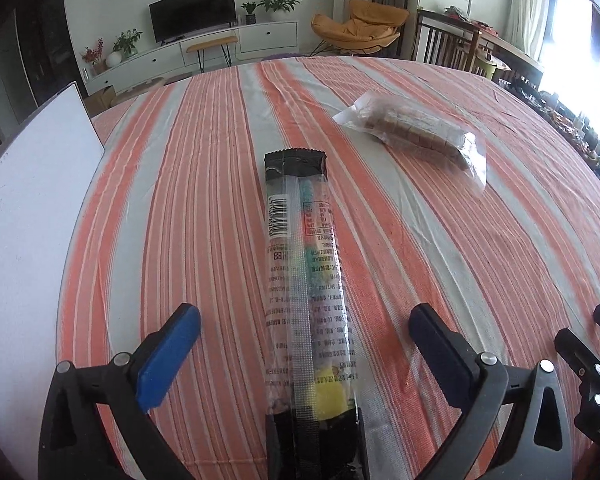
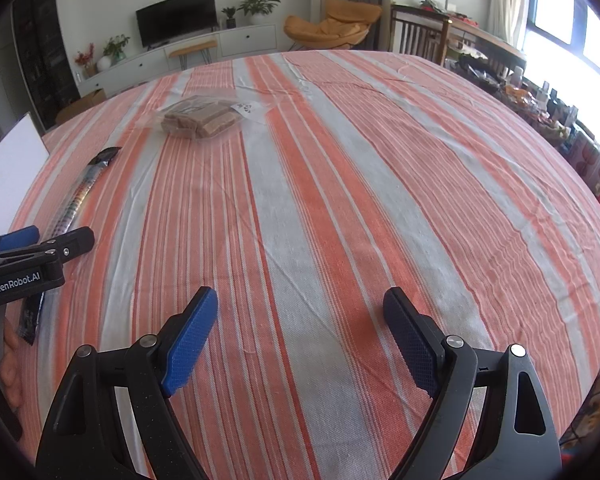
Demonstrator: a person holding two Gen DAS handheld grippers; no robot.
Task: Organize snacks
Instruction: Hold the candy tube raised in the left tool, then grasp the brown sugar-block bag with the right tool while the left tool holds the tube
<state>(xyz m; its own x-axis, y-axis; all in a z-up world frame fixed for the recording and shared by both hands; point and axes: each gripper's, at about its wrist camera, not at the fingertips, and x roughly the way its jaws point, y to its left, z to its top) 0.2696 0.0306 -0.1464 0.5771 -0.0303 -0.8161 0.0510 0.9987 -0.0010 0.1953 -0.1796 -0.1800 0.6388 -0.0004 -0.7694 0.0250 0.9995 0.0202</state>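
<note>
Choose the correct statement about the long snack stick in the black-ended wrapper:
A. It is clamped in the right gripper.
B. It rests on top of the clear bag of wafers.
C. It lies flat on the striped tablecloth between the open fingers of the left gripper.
C: the long snack stick lies on the striped tablecloth, and the left gripper stands open around it, pads not touching.

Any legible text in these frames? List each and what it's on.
"GenRobot.AI": white lettering on the black body of the left gripper.
"DAS": partial embossed letters on the right gripper, cut off at the frame edge.
Long clear-and-black snack packet: barcode digits and printed text too small to read.
Clear bag of brown biscuits: small label, unreadable.
</note>
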